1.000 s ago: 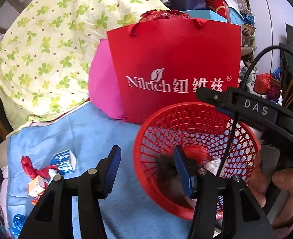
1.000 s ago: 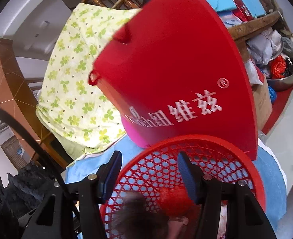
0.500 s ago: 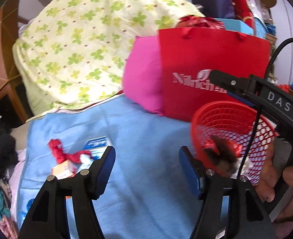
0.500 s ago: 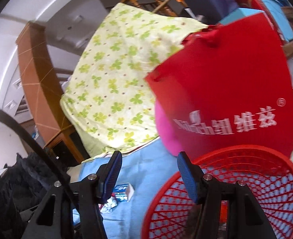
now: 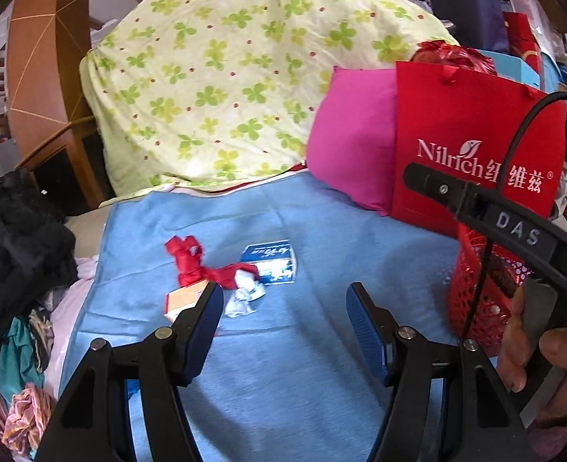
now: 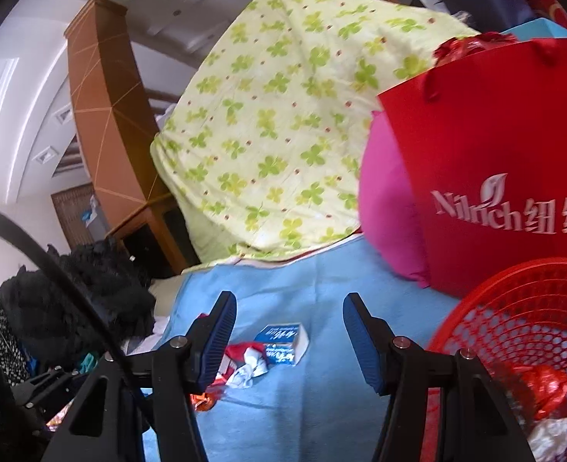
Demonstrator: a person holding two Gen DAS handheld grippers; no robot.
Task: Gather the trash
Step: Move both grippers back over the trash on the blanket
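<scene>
Fingers [image 5: 206, 315] of both grippers gape empty; only the right view shows trash inside the red basket [image 6: 514, 308].

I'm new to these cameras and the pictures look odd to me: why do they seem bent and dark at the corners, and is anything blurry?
Left wrist view: fisheye lens bows the wooden pillar; corners are black; the blue cloth is slightly smeared. Right wrist view: same curving and black rim; the red paper bag lettering is soft, and the red basket looks stretched at the edge.
</scene>
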